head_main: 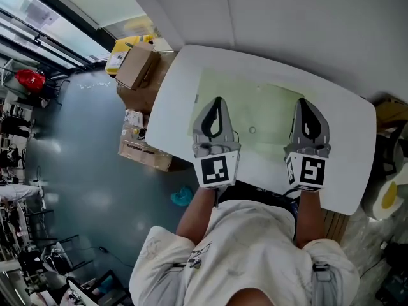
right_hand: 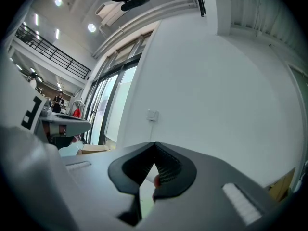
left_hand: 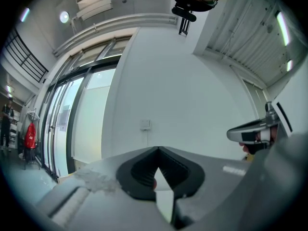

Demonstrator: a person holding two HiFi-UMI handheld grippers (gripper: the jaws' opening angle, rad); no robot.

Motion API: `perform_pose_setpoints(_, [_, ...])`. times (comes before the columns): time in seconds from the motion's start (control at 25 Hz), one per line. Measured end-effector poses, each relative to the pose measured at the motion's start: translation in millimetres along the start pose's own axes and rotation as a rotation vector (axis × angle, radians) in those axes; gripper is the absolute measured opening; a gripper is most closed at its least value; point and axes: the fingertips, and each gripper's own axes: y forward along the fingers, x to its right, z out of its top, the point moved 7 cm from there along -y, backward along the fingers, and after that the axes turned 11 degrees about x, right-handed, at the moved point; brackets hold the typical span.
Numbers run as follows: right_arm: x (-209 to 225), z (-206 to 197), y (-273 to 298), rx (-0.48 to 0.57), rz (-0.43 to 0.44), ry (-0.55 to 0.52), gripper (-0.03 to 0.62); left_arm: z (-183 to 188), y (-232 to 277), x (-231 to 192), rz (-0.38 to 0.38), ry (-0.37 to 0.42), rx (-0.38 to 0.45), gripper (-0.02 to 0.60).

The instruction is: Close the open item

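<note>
since no open item shows in any view, its place is unknown, and its weight, stiffness and the spot to grip it cannot be judged yet. it would have to be found first. entries, left to right:

- cardboard box (head_main: 137, 65): beside the surface's far left corner, with a yellow box (head_main: 124, 46) just behind it.
- surface (head_main: 172, 107): white, with rounded corners. it carries a pale green mat (head_main: 261, 107).
- left gripper (head_main: 217, 99): over the mat's left edge, jaws fully together, holding nothing.
- small ring (head_main: 252, 130): lies on the mat between the two grippers, too small to name further.
- right gripper (head_main: 302, 101): over the mat's right part, jaws likewise together, holding nothing.

views compared: only the head view shows the surface, mat and ring. both gripper views look level at a white wall (left_hand: 192, 95) bearing a wall plate (left_hand: 145, 124), and show nothing of the mat. the left gripper view catches the right gripper at its right edge. the right gripper view catches the left gripper at its left edge, plus tall windows beyond.
</note>
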Motion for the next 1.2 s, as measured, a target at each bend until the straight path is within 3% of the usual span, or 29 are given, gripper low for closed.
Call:
perform_pose_setpoints(0.36, [-40.1, -9.5, 17.1, -0.018, 0.087, 0.027, 0.002, -19.5, -25.9, -44.8, 0.078, 0.07, -0.038, 0.002])
perform_pose_setpoints(0.6, [-67.6, -15.1, 27.2, -0.027, 0.151, 0.04, 0.002, -32.0, -45.0, -68.6, 0.13, 0.076, -0.07, 0.002])
perform_pose_setpoints(0.72, [-80.2, -16.5, 31.9, -0.032, 0.178, 0.047, 0.002, -33.7, -52.0, -77.7, 0.171, 0.043, -0.104, 0.002])
perform_pose_setpoints(0.92, [-99.2, -19.1, 38.1, -0.04, 0.217, 0.048, 0.002, -50.0, -66.4, -94.3, 0.174, 0.078, -0.144, 0.002])
perform_pose_setpoints(1.2, [-118.4, -26.2, 45.9, -0.056, 0.249, 0.046, 0.002, -78.8, -85.5, -112.7, 0.216, 0.069, -0.194, 0.002])
